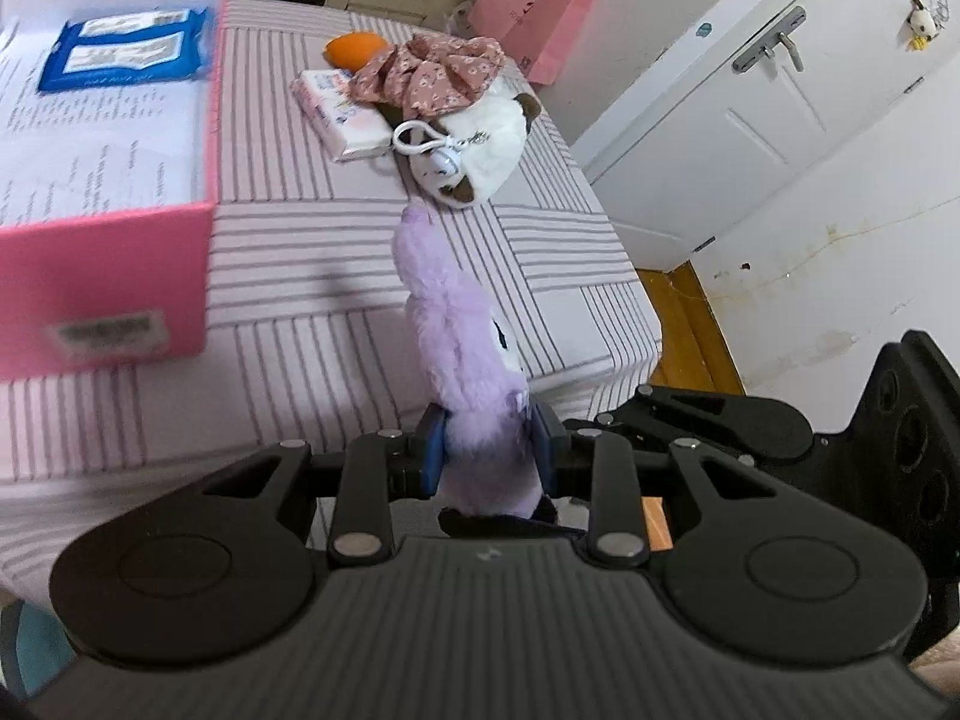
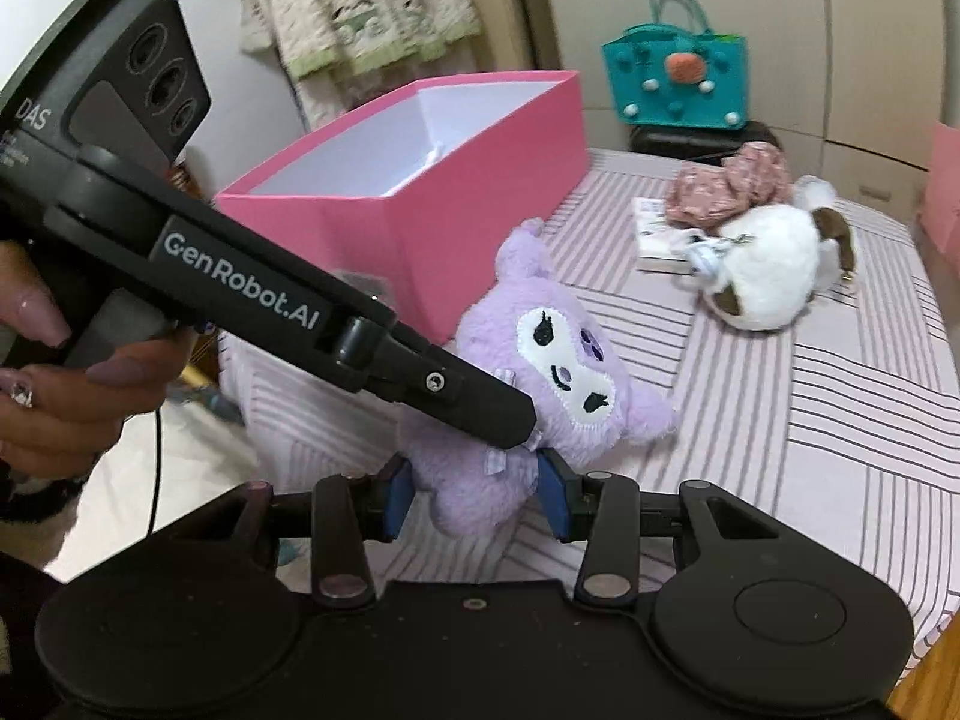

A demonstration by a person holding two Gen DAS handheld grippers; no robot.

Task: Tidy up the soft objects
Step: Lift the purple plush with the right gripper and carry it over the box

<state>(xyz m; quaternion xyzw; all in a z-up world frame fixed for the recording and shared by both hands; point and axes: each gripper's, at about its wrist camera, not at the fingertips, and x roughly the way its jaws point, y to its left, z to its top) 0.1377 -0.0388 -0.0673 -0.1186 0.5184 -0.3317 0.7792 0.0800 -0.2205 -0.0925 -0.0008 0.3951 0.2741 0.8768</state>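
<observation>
A purple plush toy is held above the striped bed. My left gripper is shut on its body. In the right wrist view the same plush sits between my right gripper's blue pads, which press its lower part; the left gripper grips it from the left. A white and brown plush lies farther on the bed, with a pink floral scrunchie on top. The open pink box stands to the left of the purple plush.
A tissue pack and an orange object lie by the white plush. Blue wipe packs lie in the pink box. A pink paper bag and a teal bag stand beyond the bed. The bed edge drops right.
</observation>
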